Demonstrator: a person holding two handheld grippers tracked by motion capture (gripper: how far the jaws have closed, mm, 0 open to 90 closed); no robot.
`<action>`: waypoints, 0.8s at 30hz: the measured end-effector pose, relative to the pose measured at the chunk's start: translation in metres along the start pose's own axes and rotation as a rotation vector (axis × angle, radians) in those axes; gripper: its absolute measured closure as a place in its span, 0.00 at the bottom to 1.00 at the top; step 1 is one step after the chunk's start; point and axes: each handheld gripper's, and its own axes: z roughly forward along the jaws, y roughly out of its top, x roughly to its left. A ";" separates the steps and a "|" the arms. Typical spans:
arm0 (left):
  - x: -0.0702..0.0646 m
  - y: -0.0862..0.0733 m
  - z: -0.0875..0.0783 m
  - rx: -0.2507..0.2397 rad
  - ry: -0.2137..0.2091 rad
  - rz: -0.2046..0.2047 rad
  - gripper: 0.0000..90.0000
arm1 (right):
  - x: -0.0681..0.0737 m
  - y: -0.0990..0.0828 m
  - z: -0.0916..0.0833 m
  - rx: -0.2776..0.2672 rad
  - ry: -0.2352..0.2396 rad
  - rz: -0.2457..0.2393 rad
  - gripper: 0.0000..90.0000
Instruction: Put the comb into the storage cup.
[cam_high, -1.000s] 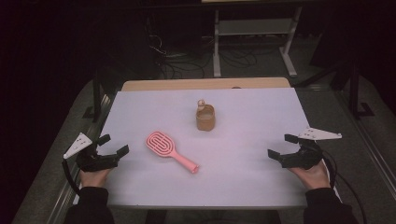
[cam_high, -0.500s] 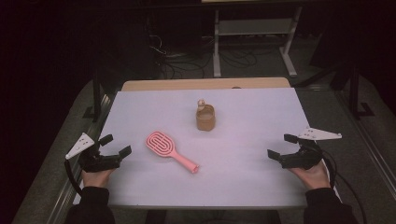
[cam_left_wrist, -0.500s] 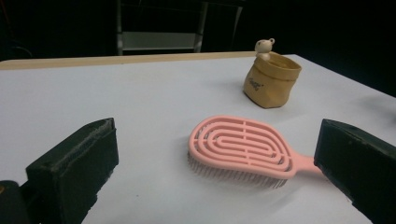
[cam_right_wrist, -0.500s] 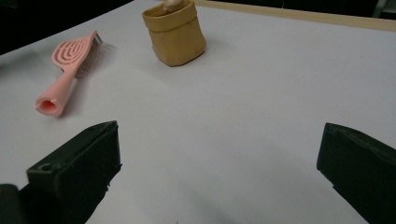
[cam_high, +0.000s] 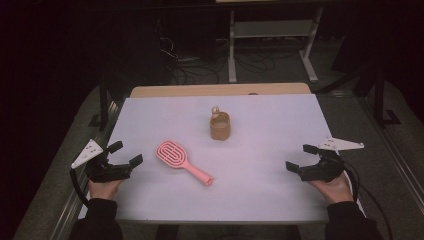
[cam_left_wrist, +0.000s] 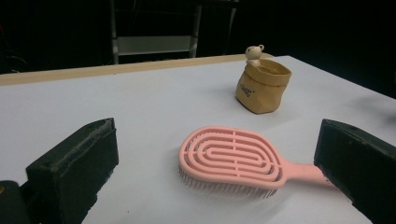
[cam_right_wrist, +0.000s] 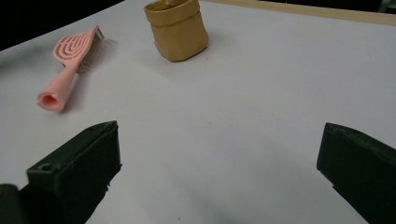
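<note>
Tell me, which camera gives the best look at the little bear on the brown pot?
The left gripper view: the bear stands clear behind the brown pot. The high view shows it small; the right gripper view cuts it off at the top edge.

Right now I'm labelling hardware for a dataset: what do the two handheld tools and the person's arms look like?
Both tools, left and right, are black, with blocky, squared jaws. Each carries a pale grey three-cornered plate on top and trails a dark cable. The person wears dark long sleeves reaching the wrists.
</note>
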 end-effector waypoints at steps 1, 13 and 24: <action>-0.001 0.001 0.000 0.001 -0.003 0.002 0.00 | 0.000 0.000 0.000 0.000 0.000 0.000 0.00; -0.013 0.014 0.013 0.035 -0.031 0.033 0.00 | 0.000 -0.001 0.001 0.006 0.004 0.002 0.00; -0.029 0.028 0.033 0.105 -0.094 0.079 0.00 | 0.000 -0.002 0.000 0.006 0.001 0.011 0.00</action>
